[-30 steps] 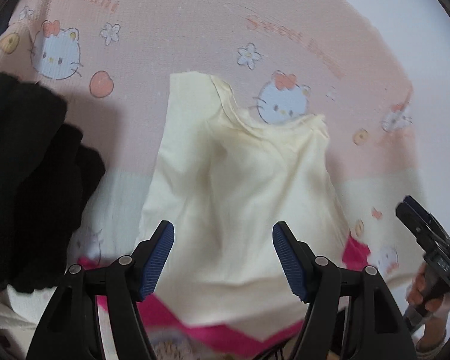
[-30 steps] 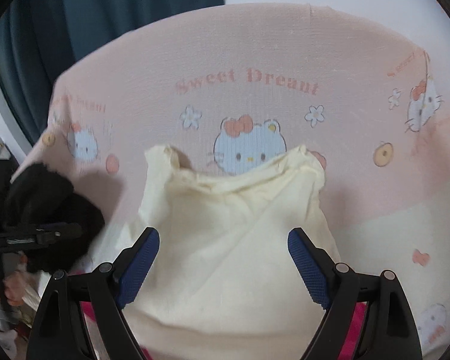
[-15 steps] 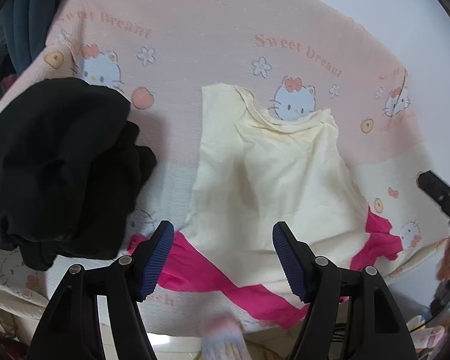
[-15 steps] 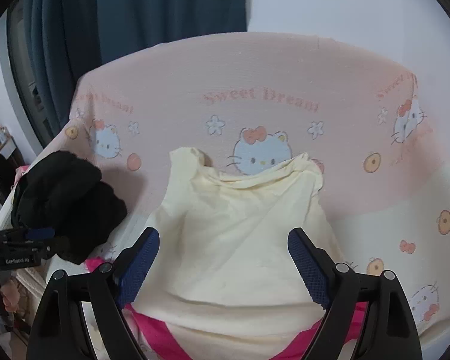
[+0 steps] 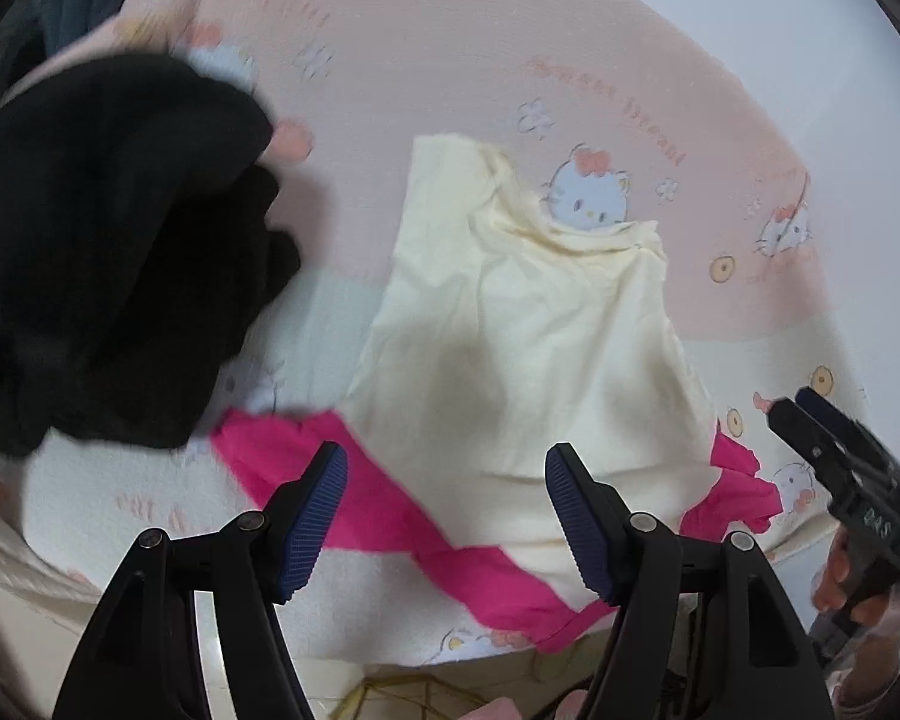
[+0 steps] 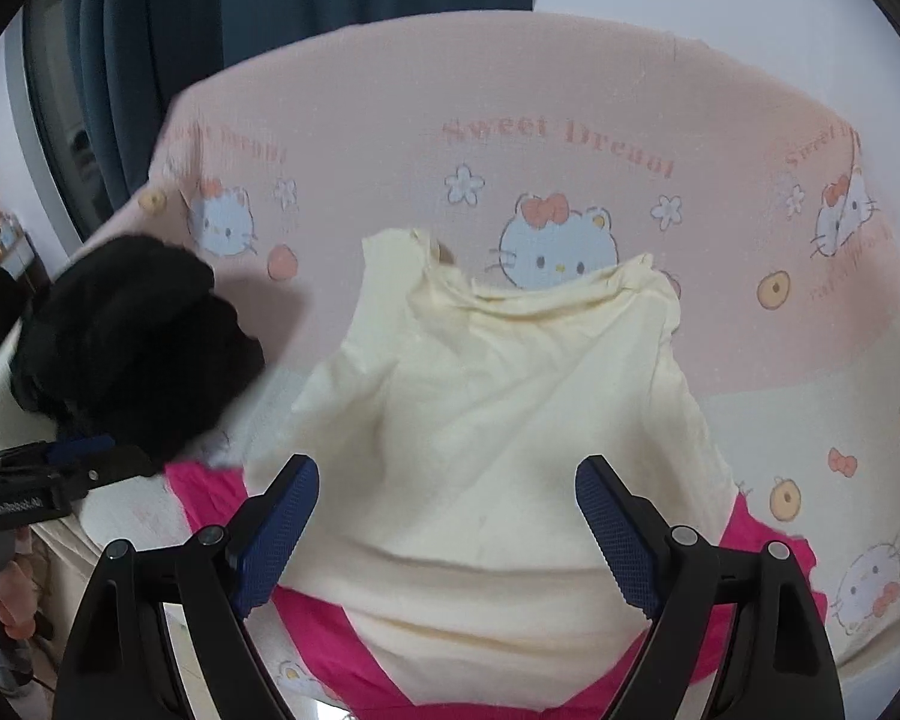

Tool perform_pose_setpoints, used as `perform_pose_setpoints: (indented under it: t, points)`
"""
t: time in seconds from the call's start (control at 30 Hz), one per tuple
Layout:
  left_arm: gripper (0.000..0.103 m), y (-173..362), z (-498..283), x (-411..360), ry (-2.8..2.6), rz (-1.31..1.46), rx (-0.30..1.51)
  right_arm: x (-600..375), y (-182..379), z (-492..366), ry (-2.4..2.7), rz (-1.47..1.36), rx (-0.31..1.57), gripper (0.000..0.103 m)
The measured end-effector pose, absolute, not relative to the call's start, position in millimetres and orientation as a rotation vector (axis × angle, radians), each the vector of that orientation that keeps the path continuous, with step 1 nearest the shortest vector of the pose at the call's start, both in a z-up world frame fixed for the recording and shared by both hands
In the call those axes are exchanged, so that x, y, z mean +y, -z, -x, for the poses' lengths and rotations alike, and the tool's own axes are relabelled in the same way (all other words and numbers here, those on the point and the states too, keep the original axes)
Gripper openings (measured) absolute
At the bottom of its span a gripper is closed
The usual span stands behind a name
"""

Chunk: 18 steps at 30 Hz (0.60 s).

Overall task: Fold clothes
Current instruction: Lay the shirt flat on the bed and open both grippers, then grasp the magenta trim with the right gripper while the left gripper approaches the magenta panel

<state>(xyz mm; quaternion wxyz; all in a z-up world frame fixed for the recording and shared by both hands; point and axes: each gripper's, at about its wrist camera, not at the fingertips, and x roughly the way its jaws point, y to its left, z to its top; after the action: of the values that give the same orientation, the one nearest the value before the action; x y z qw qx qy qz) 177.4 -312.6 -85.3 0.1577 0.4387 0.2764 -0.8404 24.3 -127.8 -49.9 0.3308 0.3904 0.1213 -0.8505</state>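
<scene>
Wrinkled cream shirt [image 6: 498,420] over magenta cloth [image 5: 390,516]; both tools [image 5: 447,519] [image 6: 447,531] spread (empty).

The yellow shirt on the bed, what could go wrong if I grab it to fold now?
1. The yellow shirt lies on a pink garment, so either open claw might pinch both layers and drag the pink one along.
2. Its hem sits near the bed's edge; a pull toward you could slide it off.
3. The black pile lies close beside it and could snag.
</scene>
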Motion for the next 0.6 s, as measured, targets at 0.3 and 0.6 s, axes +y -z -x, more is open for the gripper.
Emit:
perform_pose_setpoints:
  t: [0.3,0.6]
  points:
    - [0.066,144.7,-206.9,-343.3,2.347,-1.263,0.924,-150.0,106.0,-66.2,2.172,-0.929,0.56,0.088]
    - [0.066,184.2,-207.8,-341.3,2.326,-1.351,0.833,-164.0,162.2,-91.8,2.048,-0.989,0.651,0.088]
